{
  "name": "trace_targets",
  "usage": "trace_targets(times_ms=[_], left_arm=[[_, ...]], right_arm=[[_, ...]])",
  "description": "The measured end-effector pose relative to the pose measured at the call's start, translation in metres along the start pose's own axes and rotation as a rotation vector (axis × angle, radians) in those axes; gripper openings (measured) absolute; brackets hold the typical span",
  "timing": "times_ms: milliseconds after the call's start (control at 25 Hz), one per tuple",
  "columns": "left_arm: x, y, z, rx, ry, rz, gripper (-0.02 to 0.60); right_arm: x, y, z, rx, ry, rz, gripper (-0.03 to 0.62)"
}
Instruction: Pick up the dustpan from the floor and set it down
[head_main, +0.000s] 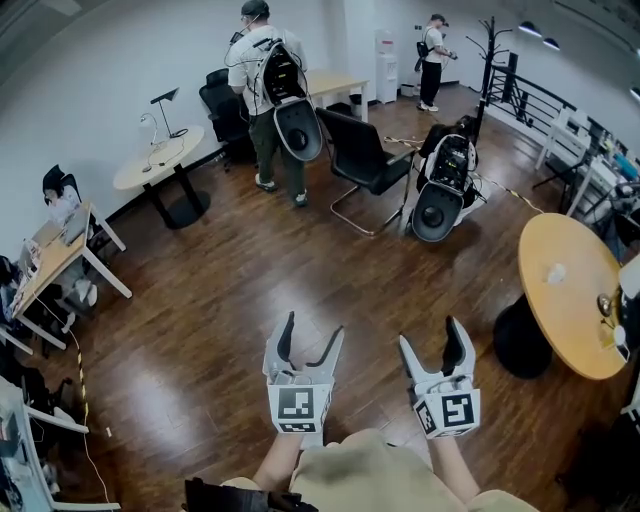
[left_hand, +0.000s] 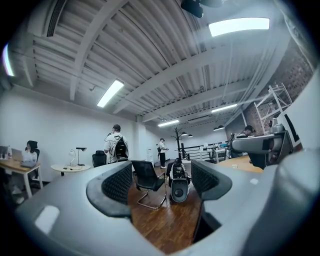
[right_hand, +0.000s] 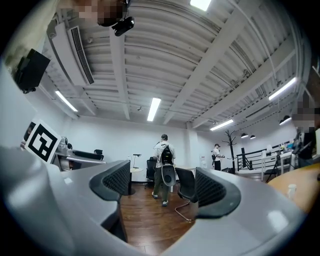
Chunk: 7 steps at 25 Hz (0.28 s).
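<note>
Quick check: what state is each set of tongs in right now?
Left tongs: open, nothing between them.
Right tongs: open, nothing between them.

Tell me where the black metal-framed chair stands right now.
In the head view the black chair stands upper centre, between the standing person on its left in the picture and the black-and-grey pack on its right.

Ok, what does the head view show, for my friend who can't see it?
Two grey grippers, the left gripper and the right gripper, are held out over a dark wooden floor, both with jaws apart and empty. Farther off stand a black chair and a person with a backpack.
</note>
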<state>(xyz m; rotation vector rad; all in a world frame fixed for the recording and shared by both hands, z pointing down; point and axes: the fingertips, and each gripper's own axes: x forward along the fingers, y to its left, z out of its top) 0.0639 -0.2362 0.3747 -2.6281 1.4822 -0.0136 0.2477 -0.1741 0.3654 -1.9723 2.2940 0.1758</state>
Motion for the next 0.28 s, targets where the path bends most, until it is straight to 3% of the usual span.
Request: trace_targets(times_ms=[280], left_arm=[[-0.0019, 0.0107, -0.0104, -0.021, 0.033, 0.021, 0.362]], right_arm=[[0.0075, 0.0099, -0.0048, -0.001, 0.016, 0.026, 0.39]])
